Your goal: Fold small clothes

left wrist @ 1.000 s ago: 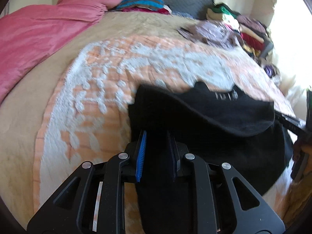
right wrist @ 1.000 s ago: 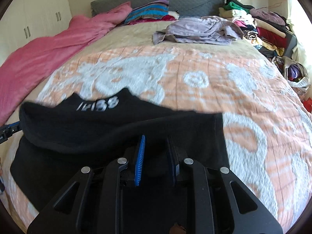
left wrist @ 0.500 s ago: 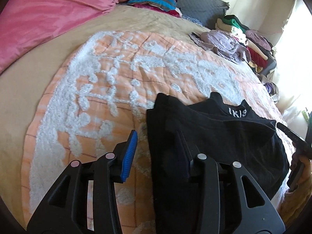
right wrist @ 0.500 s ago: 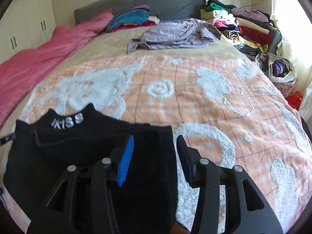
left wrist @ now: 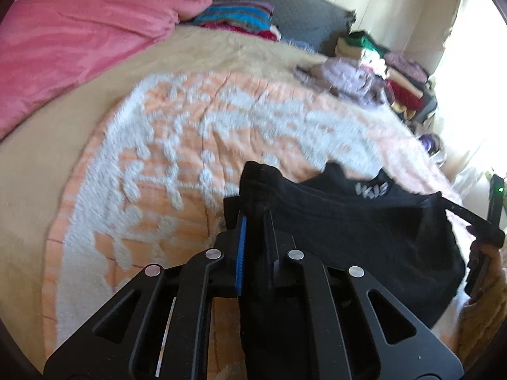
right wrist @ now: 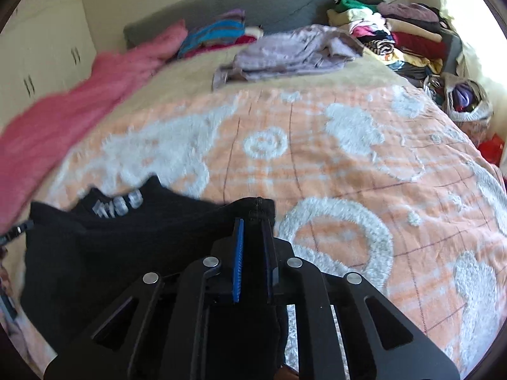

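**Two grippers, one black top, both corners pinched**

Nearest: two grippers, each clamped on a corner of the one black top [left wrist: 358, 231]. Left gripper [left wrist: 253, 218] pressed tight on the top's left corner; right gripper [right wrist: 255, 224] likewise tight on the right corner. Between them, the top stretched across the near edge of the one orange-and-white blanket [right wrist: 332, 171], white lettering at its collar. Half a second back, both sets of jaws spread wide with the cloth lying loose between or beside them; now shut on bunched fabric. Further out: one lilac garment [right wrist: 291, 52] crumpled on the beige cover, one pink duvet [left wrist: 73, 47] at the left. Farthest: one striped stack [right wrist: 221, 33] against the grey headboard [right wrist: 253, 3], one heap of mixed clothes [right wrist: 396, 31] at the right.
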The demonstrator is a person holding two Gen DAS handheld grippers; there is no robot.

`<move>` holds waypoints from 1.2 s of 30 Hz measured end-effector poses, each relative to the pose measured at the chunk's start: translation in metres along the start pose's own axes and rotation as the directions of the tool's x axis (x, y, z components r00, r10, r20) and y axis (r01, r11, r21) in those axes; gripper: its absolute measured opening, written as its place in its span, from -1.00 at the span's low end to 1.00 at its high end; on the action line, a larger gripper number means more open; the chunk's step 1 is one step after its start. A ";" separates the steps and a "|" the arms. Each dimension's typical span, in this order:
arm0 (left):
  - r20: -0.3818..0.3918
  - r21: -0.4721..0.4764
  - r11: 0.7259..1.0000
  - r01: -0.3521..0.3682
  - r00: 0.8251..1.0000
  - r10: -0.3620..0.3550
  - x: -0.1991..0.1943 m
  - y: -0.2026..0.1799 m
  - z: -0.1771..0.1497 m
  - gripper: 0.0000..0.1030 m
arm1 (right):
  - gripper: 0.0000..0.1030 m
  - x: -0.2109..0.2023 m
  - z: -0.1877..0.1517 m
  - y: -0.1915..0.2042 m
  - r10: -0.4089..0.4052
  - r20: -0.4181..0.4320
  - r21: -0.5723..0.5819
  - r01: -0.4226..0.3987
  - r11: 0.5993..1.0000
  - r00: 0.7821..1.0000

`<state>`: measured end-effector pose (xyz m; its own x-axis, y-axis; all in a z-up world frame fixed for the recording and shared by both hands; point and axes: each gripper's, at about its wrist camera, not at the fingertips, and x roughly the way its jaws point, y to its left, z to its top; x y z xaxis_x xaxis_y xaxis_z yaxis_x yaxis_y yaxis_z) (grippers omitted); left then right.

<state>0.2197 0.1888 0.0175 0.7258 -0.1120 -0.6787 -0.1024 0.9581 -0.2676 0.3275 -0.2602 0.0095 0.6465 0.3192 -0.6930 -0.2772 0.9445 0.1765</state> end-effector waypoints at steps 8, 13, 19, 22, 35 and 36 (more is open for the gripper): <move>0.030 -0.030 1.000 0.010 0.999 -0.009 0.000 0.010 0.011 -0.93 | -0.82 -0.011 0.022 -0.007 0.017 0.082 0.062 -0.022 0.998 0.996; -0.031 -0.044 0.999 -0.020 0.999 0.018 0.024 0.019 0.002 -0.93 | -0.82 0.012 0.014 -0.006 -0.028 0.027 0.070 0.026 0.997 0.999; -0.032 -0.047 0.999 -0.023 0.999 0.021 0.024 0.022 -0.002 -0.78 | -0.81 0.022 0.002 -0.010 -0.062 -0.003 0.081 0.062 0.995 0.998; -0.030 -0.064 0.998 -0.007 1.000 0.005 0.019 0.025 -0.004 -0.72 | -0.78 0.021 -0.002 -0.007 -0.093 -0.016 0.064 0.094 0.994 0.996; 0.011 -0.108 0.994 0.023 1.000 -0.022 -0.023 0.022 -0.017 -0.12 | -0.40 -0.031 -0.028 -0.013 -0.046 0.020 0.080 0.044 0.996 0.999; 0.010 -0.117 0.993 0.029 1.000 -0.028 -0.026 0.022 -0.018 -0.10 | -0.39 -0.035 -0.030 -0.014 -0.036 0.018 0.086 0.035 0.996 0.999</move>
<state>0.1864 0.2076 0.0169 0.7350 -0.1364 -0.6642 -0.1598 0.9171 -0.3652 0.2875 -0.2868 0.0097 0.6691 0.2861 -0.6859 -0.1928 0.9581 0.2116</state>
